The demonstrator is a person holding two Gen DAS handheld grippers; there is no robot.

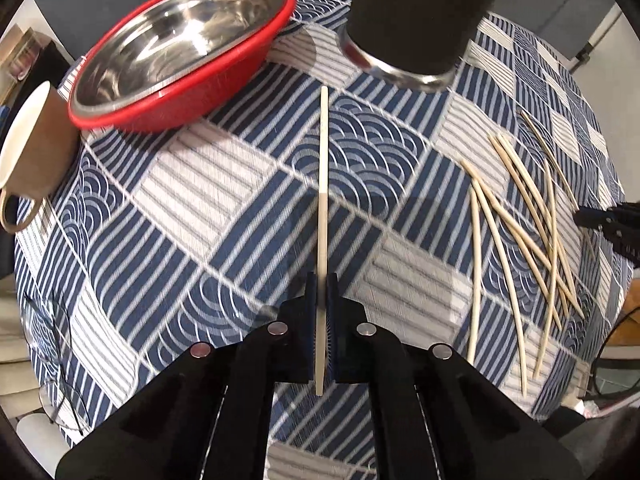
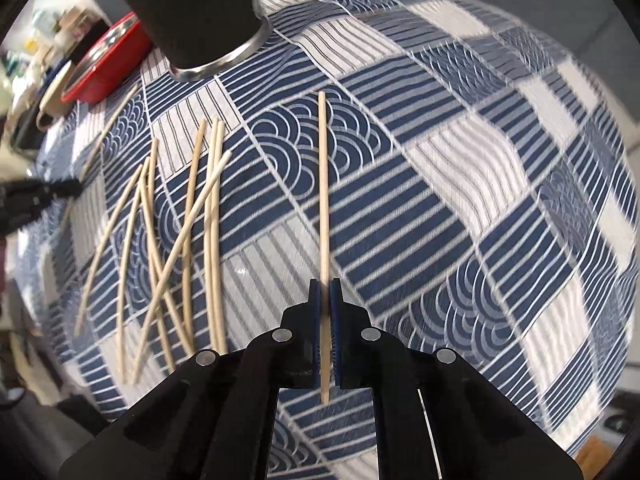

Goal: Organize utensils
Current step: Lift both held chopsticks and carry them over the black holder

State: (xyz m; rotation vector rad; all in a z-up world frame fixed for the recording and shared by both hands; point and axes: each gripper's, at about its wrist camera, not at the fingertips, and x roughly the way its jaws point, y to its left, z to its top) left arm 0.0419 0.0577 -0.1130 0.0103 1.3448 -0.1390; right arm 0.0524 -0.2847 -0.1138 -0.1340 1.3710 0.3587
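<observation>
My left gripper (image 1: 321, 280) is shut on a pale wooden chopstick (image 1: 323, 184) that points away over the blue patterned tablecloth (image 1: 224, 216). In the right wrist view my right gripper (image 2: 325, 285) is shut on another chopstick (image 2: 324, 184), also pointing away. Several loose chopsticks (image 1: 524, 232) lie crossed on the cloth to the right of the left gripper; the same chopstick pile (image 2: 176, 232) lies left of the right gripper. A tall black tumbler (image 1: 412, 20) with a steel base stands beyond both; this tumbler (image 2: 192, 12) shows at the upper left of the right view.
A steel bowl with a red rim (image 1: 180, 52) sits at the far left, a brown mug (image 1: 32, 148) beside it. Eyeglasses (image 1: 52, 344) lie near the table's left edge. The other gripper's tip (image 1: 608, 220) shows at the right edge, and the left one (image 2: 36, 196) in the right view.
</observation>
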